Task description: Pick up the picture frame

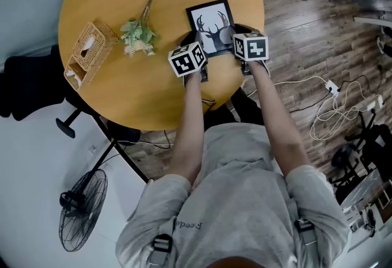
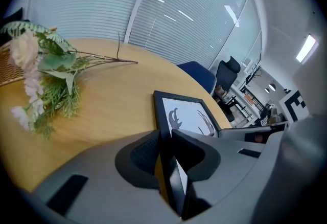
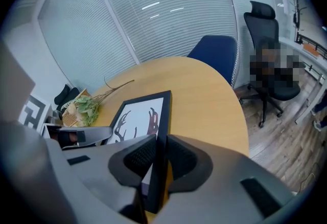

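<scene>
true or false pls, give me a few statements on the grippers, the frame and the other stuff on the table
1. The left gripper and the right gripper each clamp a side edge of the picture frame. True.
2. The frame's print shows a sailing boat. False: it shows an antlered deer head.
3. The flower sprig lies on top of the frame. False: it lies on the round wooden table, left of the frame in the head view and apart from it.
4. The wicker box sits near the table's left edge in the head view, beyond the flowers. True.
</scene>
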A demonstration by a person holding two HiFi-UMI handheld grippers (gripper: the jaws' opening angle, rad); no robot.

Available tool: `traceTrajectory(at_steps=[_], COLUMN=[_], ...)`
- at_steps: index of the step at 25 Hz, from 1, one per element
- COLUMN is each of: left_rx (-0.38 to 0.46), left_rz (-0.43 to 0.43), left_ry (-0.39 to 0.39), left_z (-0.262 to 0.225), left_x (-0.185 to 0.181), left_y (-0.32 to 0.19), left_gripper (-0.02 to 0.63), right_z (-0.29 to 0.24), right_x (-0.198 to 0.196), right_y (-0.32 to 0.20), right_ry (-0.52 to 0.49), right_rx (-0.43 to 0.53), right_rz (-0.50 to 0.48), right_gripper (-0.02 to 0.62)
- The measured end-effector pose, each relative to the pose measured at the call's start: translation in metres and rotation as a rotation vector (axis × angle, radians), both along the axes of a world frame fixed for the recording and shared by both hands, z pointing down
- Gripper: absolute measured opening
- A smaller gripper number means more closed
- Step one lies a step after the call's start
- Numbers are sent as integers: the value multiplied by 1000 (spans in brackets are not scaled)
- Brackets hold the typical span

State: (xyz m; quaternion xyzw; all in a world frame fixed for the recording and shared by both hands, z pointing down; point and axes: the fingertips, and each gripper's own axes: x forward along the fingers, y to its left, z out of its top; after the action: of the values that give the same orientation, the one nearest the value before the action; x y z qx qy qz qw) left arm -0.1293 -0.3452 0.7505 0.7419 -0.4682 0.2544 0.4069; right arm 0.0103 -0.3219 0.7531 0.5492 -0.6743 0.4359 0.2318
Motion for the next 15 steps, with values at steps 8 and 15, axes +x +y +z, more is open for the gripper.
traceTrajectory(at_steps=[8,15], left_rx=[122,230], left_rz=[-8,-53], left_ry=[-61,-69], left_z=[-39,-93], left_x=[-5,-17], left_y=[0,-1], left_gripper=[86,86], right_z=[-35,-86], right_x=[-7,-17], right_y=[5,-3], right_ry=[5,37], right_rx=[114,234], right_rz=[16,-13], right_gripper=[75,74])
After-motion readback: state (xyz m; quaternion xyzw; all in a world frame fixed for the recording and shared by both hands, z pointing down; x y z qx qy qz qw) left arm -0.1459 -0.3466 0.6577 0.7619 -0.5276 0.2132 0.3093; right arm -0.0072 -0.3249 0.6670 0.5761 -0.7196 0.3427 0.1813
